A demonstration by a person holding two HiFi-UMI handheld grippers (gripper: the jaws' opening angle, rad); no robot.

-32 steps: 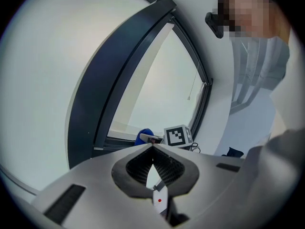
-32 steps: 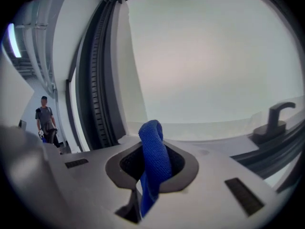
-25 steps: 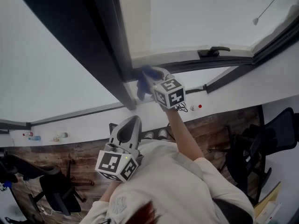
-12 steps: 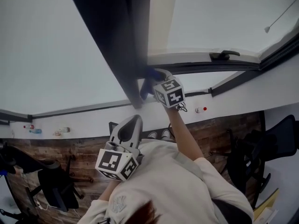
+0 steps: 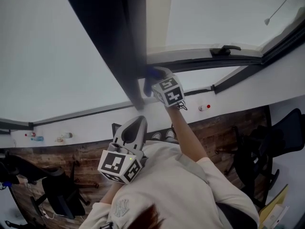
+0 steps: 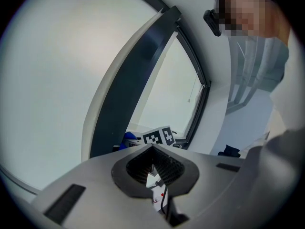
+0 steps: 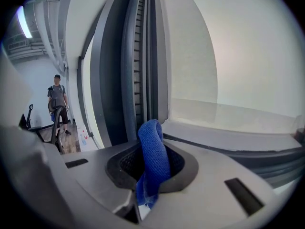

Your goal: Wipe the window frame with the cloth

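Observation:
The dark window frame post [image 5: 114, 46] runs up from the white sill. My right gripper [image 5: 155, 79] is raised at the post's foot, shut on a blue cloth [image 5: 151, 74] that is pressed against the frame corner. In the right gripper view the cloth [image 7: 153, 149] sticks up as a folded loop out of the right gripper [image 7: 151, 170], just in front of the frame's grooves [image 7: 139, 56]. My left gripper [image 5: 132, 130] hangs lower, near my chest, shut with nothing in it. From the left gripper [image 6: 153, 168] I see the post [image 6: 133, 80] and the cloth [image 6: 129, 138].
A black window handle [image 5: 225, 50] lies on the lower frame bar to the right, and a pull cord [image 5: 279, 8] hangs by the glass. Office chairs [image 5: 57, 194] [image 5: 267, 147] stand on the wooden floor below. A person [image 7: 57, 104] stands far off to the left.
My right gripper with the cloth has edged slightly up at the foot of the dark post. The left gripper has stayed in place.

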